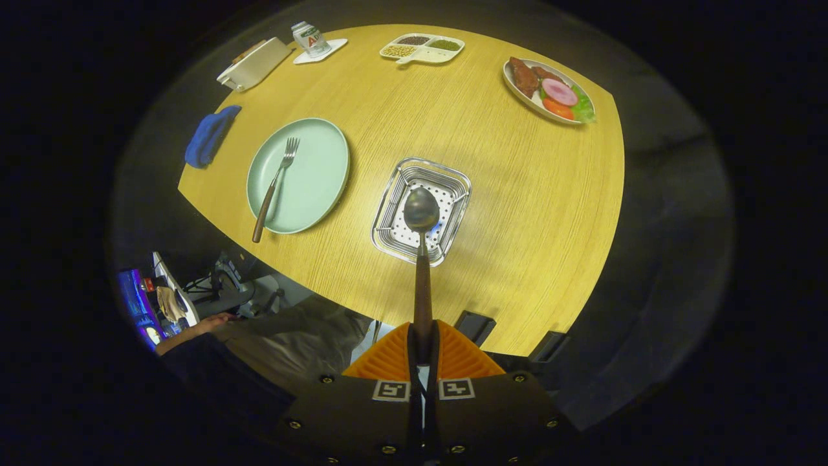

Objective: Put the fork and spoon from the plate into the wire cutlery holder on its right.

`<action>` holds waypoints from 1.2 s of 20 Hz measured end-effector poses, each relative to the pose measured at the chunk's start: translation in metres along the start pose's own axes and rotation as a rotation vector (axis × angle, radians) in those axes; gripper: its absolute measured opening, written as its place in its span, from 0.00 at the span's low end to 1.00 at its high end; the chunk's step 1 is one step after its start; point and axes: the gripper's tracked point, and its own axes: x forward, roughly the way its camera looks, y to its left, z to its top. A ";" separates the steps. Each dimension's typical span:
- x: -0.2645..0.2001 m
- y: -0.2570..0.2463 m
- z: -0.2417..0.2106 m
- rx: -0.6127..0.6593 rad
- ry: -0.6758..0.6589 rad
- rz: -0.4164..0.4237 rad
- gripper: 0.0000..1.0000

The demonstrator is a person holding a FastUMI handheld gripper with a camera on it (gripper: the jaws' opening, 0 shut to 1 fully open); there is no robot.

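I look straight down on a round wooden table. My gripper (423, 338) is shut on the wooden handle of the spoon (421, 213), both fingers pressing it. The spoon points forward, its metal bowl hanging over the open top of the wire cutlery holder (453, 184), which stands just ahead of the fingers. Left of the holder lies the pale green plate (317, 175). The fork (275, 188) rests on that plate, tines toward the far side, its wooden handle sticking out over the plate's near rim.
A blue cloth (209, 136) lies at the table's left edge. Farther off are a white box (253, 63), a small can on a coaster (310, 39), a divided snack tray (424, 48) and a plate of food (550, 90). A person's arm (213, 323) is below the table edge.
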 end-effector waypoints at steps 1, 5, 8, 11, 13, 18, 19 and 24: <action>0.004 -0.003 0.000 -0.004 0.013 -0.013 0.02; 0.006 -0.006 0.010 -0.015 0.005 -0.030 0.06; 0.000 -0.012 0.021 -0.018 -0.040 -0.055 0.12; -0.014 -0.012 0.021 -0.004 -0.066 -0.057 0.13; -0.022 -0.014 0.021 0.008 -0.096 -0.057 0.14; -0.050 -0.015 0.022 0.063 -0.202 -0.070 0.32; -0.057 -0.007 0.021 0.067 -0.229 -0.060 0.32; -0.077 0.057 0.027 0.055 -0.339 0.025 0.32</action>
